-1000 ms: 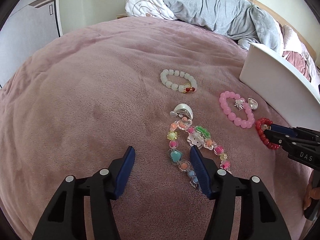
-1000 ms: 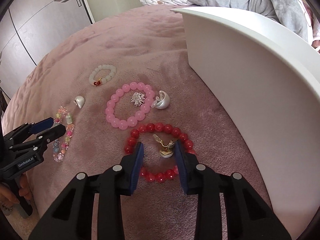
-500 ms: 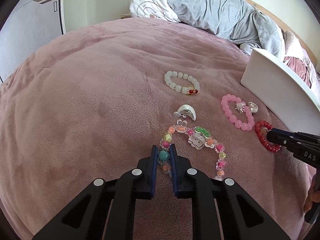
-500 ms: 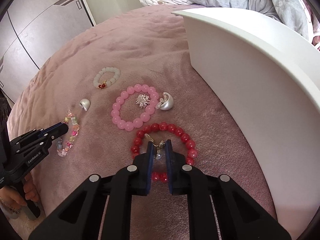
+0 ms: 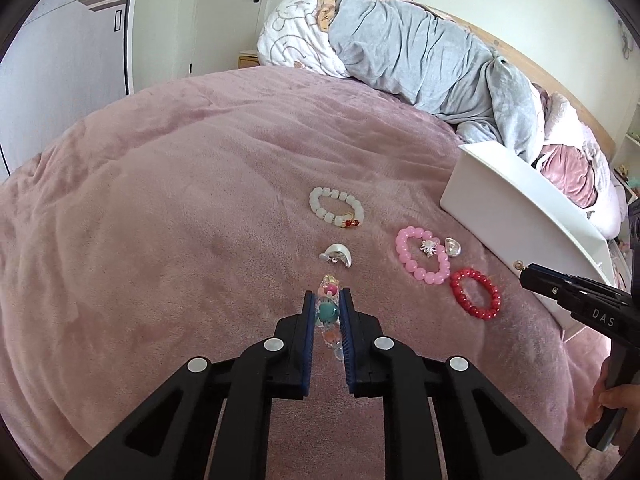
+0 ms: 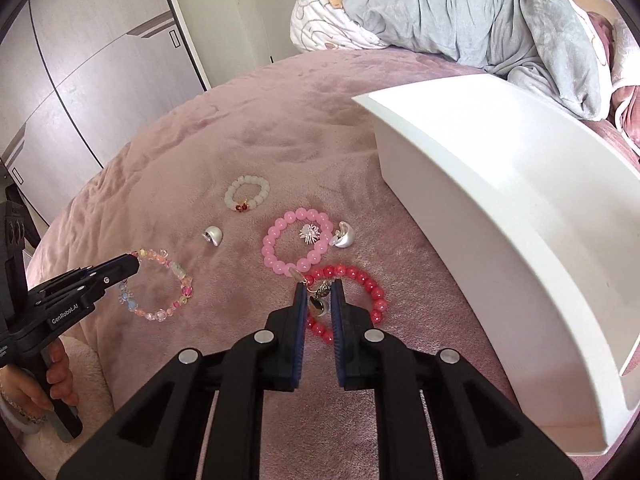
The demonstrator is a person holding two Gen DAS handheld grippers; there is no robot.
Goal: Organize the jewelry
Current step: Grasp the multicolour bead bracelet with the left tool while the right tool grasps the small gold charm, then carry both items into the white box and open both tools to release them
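Over pink blanket point(image 5: 160, 240), left gripper point(image 5: 327, 300) pinching multicolour bracelet point(image 6: 160, 284), seemingly lifted

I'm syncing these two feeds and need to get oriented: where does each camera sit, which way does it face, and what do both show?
Left wrist: sits on the left gripper, looking forward across the pink blanket toward the pillows; its fingers clamp the multicolored bracelet; the right gripper enters at the right edge.
Right wrist: sits on the right gripper, facing the white box and wardrobe; it clamps a gold earring; the left gripper and hand show at left.
Shared: white bracelet, pink bracelet, red bracelet.
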